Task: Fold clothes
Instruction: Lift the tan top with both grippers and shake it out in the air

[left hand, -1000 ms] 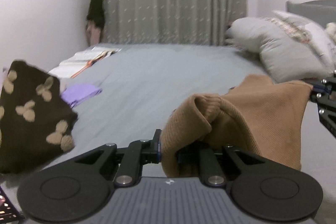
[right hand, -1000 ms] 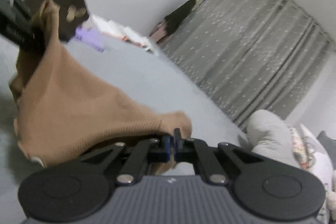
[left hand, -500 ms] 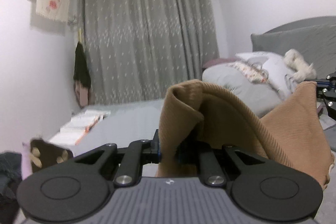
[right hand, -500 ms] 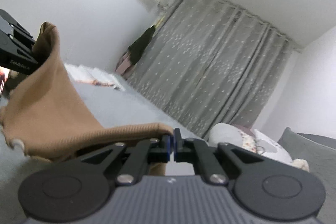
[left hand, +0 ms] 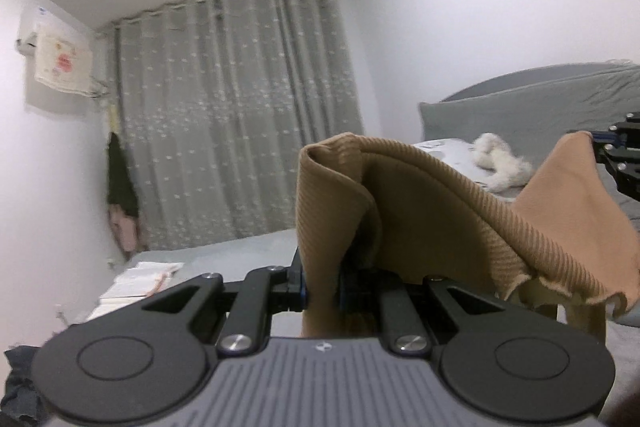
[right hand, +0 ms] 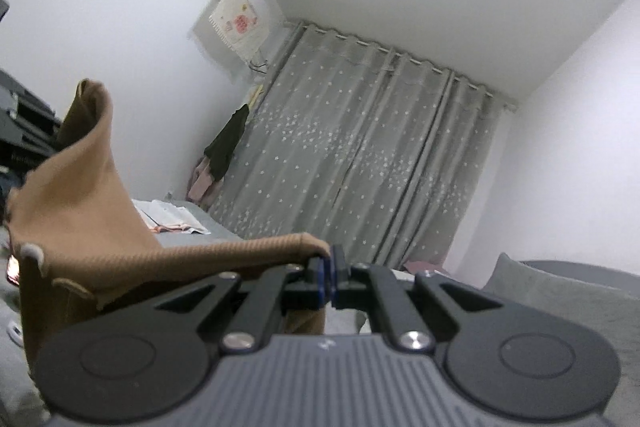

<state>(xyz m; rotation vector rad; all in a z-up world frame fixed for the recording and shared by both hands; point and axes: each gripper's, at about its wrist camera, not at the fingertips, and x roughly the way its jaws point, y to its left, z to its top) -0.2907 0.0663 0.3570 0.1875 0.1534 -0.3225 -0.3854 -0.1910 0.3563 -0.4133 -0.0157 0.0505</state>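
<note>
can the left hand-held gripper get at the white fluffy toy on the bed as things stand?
Probably not. The left hand-held gripper is shut on a bunched edge of the tan garment, which hangs across to the right hand-held gripper, also clamped on it. The white fluffy toy lies beyond that cloth, by the pillows.

The sweater [left hand: 432, 211] is tan with fine ribbing. The curtain [left hand: 240, 131] is grey, dotted with small white marks. The bed [left hand: 248, 251] and headboard [left hand: 520, 99] are grey, the walls [left hand: 480, 7] white. Both grippers [left hand: 322, 291] [right hand: 331, 281] are black with blue pads.
</note>
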